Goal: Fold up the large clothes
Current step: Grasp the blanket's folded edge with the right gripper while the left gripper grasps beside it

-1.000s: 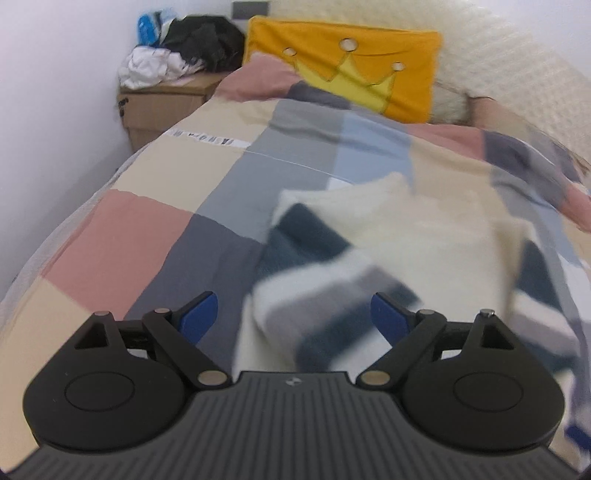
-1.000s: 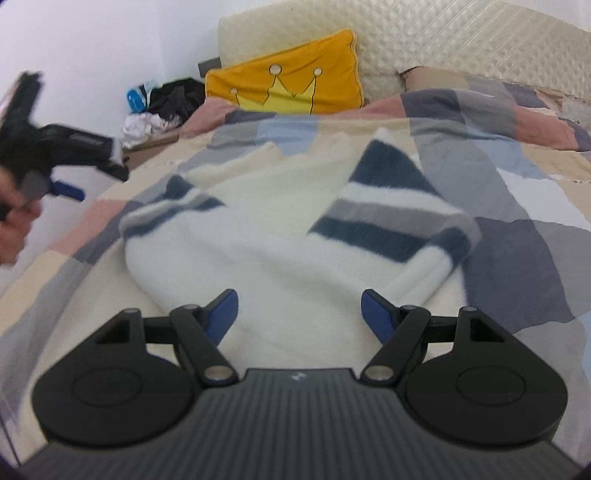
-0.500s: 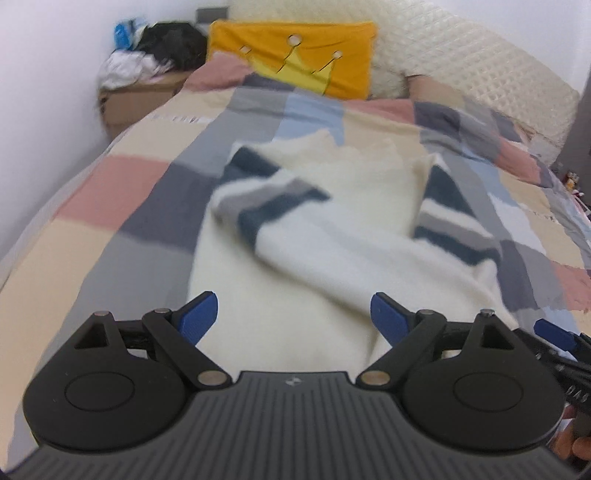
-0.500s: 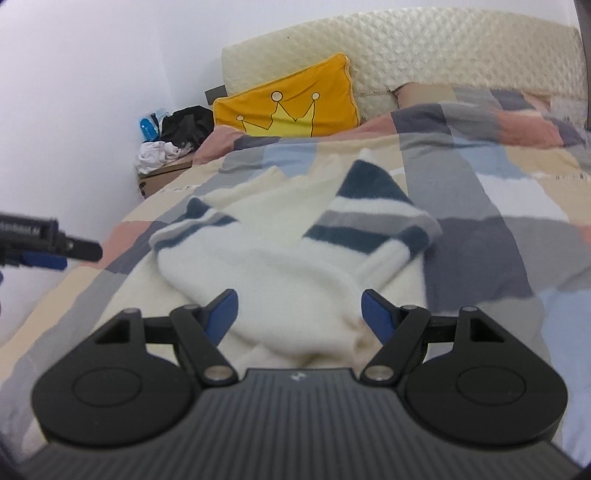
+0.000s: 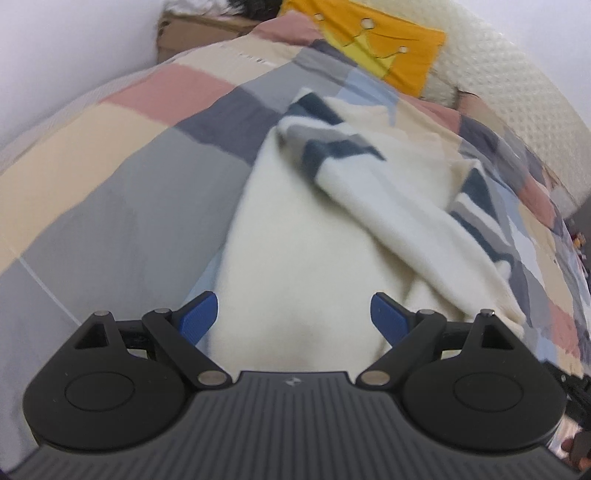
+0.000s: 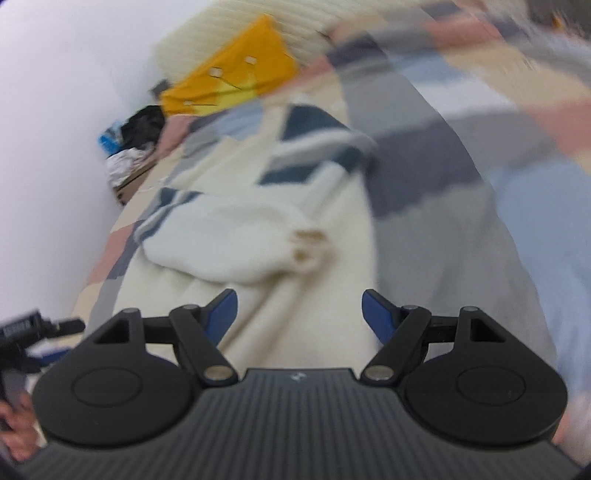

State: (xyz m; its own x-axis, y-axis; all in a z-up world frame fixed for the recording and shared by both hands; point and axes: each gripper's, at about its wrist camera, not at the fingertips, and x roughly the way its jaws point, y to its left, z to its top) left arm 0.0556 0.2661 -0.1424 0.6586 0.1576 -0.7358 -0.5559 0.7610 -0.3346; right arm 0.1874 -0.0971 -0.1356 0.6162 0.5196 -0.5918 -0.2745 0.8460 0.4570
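Bedroom, white walls; bed with a patchwork cover in grey, pink, beige and blue blocks, and a cream quilted headboard.
Pillow: orange, yellow crown motif, propped against the headboard.
Cardboard box: beside the bed at the wall, heaped with dark and white clothing; in the right wrist view also something blue, too blurred to name.
Sweater: cream, with navy and grey stripes at the sleeves. Lies on the bed cover along the middle of the bed, both sleeves folded in across the body, hem end nearest both cameras.
Left gripper: blue fingers spread wide, released, above the sweater's near end, gripping nothing.
Right gripper: fingers apart, released, over the sweater's near end; nothing between them. View blurred. A hand with the other gripper shows at its lower left edge.
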